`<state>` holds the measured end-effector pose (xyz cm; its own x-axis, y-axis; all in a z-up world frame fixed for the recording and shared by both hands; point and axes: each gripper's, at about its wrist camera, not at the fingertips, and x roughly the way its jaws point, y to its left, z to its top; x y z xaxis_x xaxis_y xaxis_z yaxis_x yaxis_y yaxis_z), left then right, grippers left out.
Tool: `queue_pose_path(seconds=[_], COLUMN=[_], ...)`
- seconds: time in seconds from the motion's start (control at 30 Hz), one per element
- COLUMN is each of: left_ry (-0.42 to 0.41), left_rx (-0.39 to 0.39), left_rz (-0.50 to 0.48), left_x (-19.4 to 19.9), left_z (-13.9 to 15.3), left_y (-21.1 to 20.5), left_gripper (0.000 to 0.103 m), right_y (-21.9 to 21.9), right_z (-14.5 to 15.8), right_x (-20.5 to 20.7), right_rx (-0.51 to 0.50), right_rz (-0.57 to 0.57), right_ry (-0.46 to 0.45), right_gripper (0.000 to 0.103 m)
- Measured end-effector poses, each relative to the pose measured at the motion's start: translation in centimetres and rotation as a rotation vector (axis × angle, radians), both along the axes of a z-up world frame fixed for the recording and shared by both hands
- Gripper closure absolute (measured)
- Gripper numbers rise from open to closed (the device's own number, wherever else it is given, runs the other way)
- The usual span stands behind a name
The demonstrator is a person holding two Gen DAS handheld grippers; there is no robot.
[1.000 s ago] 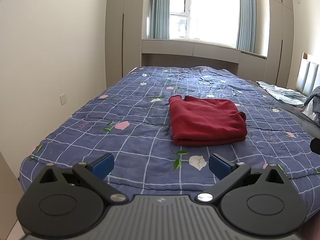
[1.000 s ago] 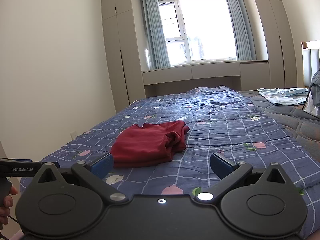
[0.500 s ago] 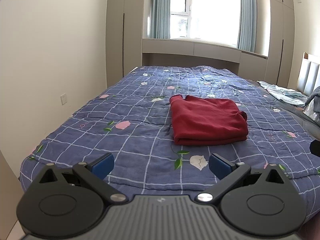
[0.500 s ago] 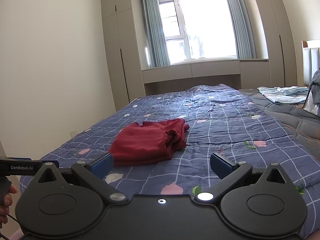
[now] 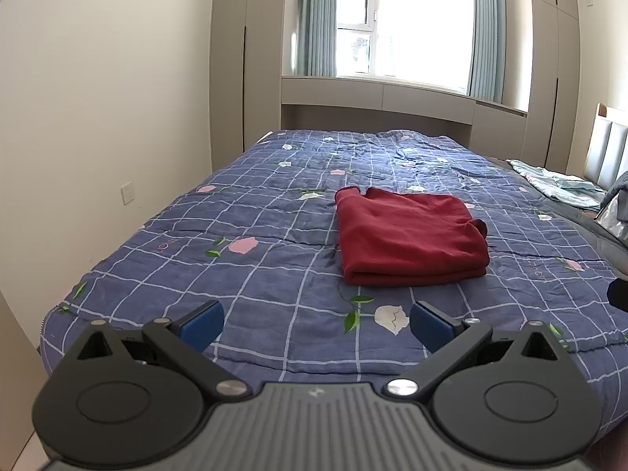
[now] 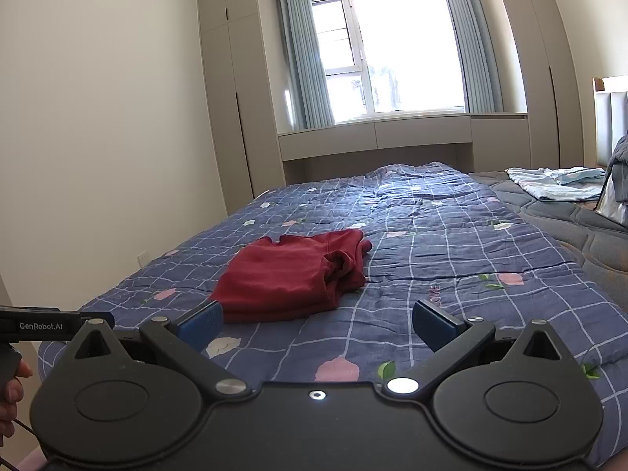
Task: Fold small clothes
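Hand-held grippers: left (image 5: 316, 324), right (image 6: 317, 324) | level, agape, empty | red garment (image 5: 408, 235) folded

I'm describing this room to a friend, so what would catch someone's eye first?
The dark red folded garment stands out, lying flat mid-bed on the blue checked floral quilt. Behind it, the bright window glares between grey-blue curtains. Both the left gripper and right gripper hover open, holding nothing.

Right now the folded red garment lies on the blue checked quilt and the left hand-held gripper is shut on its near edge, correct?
Not quite. In the left wrist view the left hand-held gripper is open and short of the red garment, which does lie folded on the quilt.
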<state>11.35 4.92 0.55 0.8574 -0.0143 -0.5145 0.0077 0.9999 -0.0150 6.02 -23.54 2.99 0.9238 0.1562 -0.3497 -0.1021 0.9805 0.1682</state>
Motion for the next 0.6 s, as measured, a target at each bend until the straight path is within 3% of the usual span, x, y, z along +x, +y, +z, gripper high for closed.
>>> queue_pose_path(seconds=[0.6], left_ry=[0.012], left_rx=[0.008], left_rz=[0.035], left_x=[0.03], left_z=[0.22], left_y=[-0.14], left_gripper=[0.0], right_y=[-0.02], right_z=[-0.05], right_x=[0.06], right_rx=[0.001], right_rz=[0.0], right_ry=[0.003], right_gripper=[0.001])
